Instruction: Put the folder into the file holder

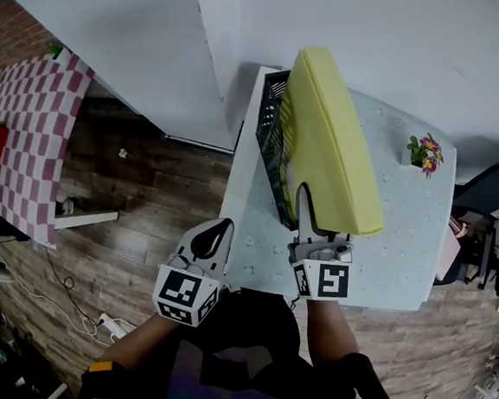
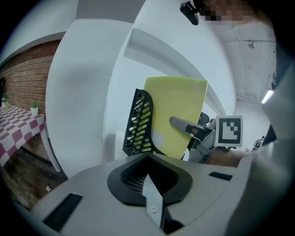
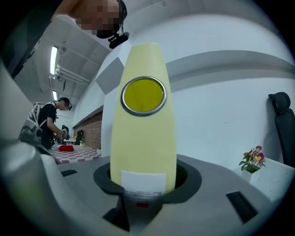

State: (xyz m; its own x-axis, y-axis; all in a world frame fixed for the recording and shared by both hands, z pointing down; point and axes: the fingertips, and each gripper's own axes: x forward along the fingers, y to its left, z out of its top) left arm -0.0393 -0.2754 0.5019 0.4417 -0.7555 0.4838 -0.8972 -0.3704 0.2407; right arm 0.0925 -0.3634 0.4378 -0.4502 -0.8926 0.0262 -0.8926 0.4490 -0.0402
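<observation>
A thick yellow folder point(image 1: 333, 141) stands on edge in the black mesh file holder point(image 1: 271, 135) at the back left of the white table point(image 1: 255, 238). My right gripper point(image 1: 311, 210) is at the folder's near end. One finger point(image 2: 184, 124) lies along its left face and the other is hidden. In the right gripper view the folder's spine point(image 3: 143, 138) fills the space between the jaws, with dark gaps on both sides, so the gripper is open around it. My left gripper point(image 1: 223, 227) hovers at the table's front left edge, tips together, holding nothing.
A small pot of flowers point(image 1: 425, 153) stands at the table's right. A red-checked table point(image 1: 30, 132) is off to the left across the wooden floor, with a person point(image 3: 46, 122) working beside it. A dark chair point(image 1: 493, 190) is on the right. A white wall rises behind the holder.
</observation>
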